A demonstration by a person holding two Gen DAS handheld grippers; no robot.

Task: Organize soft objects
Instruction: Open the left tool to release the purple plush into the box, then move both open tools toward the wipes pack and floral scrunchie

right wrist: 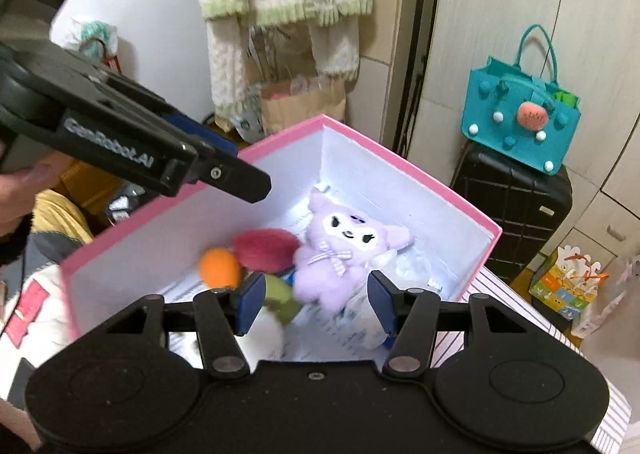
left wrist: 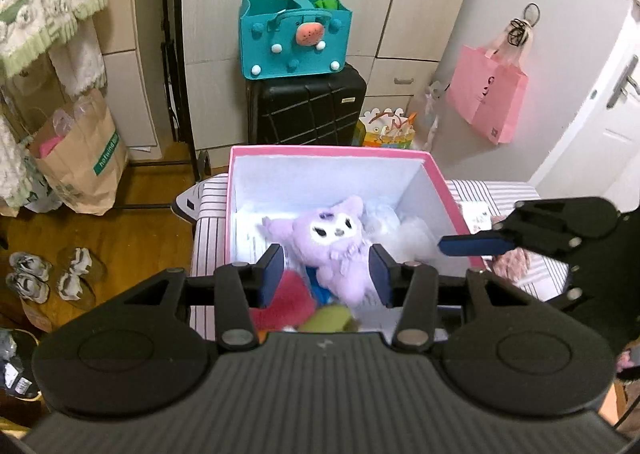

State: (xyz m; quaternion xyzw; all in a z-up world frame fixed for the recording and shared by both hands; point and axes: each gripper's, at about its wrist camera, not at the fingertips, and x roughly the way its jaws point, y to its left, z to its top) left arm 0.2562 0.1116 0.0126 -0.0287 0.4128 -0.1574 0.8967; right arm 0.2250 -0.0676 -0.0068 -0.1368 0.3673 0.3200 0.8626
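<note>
Purple plush [left wrist: 338, 244] | in pink box [left wrist: 440, 174] | under open left claw [left wrist: 326, 274]

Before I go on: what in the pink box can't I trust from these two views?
- Left wrist view: the near part of the pink box is hidden behind the left gripper; the red plush and green plush are blurred and partly covered.
- Right wrist view: the white item is cut off by the right gripper.
- Both views: the clear wrapping beside the purple plush is too washed out to identify.

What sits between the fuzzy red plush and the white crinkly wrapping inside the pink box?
The purple plush doll lies between them, clearest in the right wrist view.
</note>
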